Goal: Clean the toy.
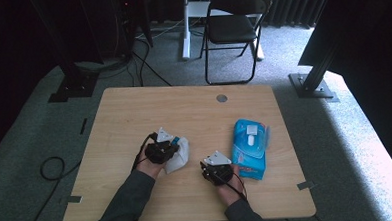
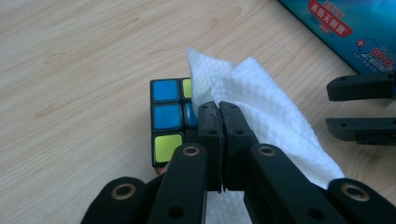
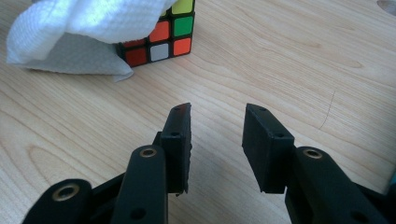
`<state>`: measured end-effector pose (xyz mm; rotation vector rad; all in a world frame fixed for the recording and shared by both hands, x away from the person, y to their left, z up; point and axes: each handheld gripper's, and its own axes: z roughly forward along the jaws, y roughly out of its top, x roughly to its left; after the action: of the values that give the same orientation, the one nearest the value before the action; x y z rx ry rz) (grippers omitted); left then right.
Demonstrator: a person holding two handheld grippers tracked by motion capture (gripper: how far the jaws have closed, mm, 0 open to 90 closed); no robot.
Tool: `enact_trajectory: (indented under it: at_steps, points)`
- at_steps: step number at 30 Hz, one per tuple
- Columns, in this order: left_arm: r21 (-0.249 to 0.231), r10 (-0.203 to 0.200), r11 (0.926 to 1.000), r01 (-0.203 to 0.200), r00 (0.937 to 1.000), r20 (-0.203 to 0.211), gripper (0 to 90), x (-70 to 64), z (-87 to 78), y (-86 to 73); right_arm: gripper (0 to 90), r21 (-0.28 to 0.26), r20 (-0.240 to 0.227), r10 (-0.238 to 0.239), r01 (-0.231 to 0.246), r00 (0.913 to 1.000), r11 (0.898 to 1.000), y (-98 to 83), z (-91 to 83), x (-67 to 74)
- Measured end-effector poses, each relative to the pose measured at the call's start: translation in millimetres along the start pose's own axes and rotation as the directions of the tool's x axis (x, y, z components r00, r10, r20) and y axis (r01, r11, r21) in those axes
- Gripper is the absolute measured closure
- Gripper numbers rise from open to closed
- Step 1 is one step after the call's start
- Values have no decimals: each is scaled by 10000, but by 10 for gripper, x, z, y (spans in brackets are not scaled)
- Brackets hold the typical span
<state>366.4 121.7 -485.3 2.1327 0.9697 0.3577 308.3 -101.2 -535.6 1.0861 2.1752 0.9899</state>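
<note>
While the left gripper [image 2: 219,109] pinches the white wipe [image 2: 261,102] draped on the puzzle cube [image 2: 166,121], left of centre | right gripper [image 3: 217,126] part open, empty | risk: wiping drags the loose cube.

White crumpled wipe [image 2: 261,98] draped over colourful puzzle cube [image 2: 166,116] on table, left-centre.

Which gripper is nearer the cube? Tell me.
Left. The left gripper is right at the cube, jaws shut on the wipe draped over it. The right gripper waits apart, jaws open on nothing.
</note>
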Motion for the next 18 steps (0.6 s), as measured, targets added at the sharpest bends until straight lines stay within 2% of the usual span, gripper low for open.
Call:
enact_trajectory:
  at_steps: [1,3,10,13,17,18]
  points:
    - [-42,-7,10000,8,9998,202,896,-10,-16,15,620,-15,11,2,-2,10000,10000,1,-1,-2]
    - [-142,98,9999,-94,9995,309,898,-45,-48,53,620,-22,25,64,-64,10000,10000,1,-1,-5]
    - [-1081,82,9941,5,9967,803,899,-89,-192,300,619,-71,71,143,-143,9999,9999,2,-5,-4]
    - [-1404,227,9900,-149,9983,537,899,-89,-235,428,619,-59,75,149,-149,9999,9999,1,-4,-6]
    - [-1696,138,9855,-91,9996,263,899,-37,-273,539,618,-70,89,131,-130,9999,9999,-1,-12,-13]
    - [-1870,-3,9824,16,10000,72,899,19,-297,601,618,-75,95,130,-130,9999,9999,-3,-12,-17]
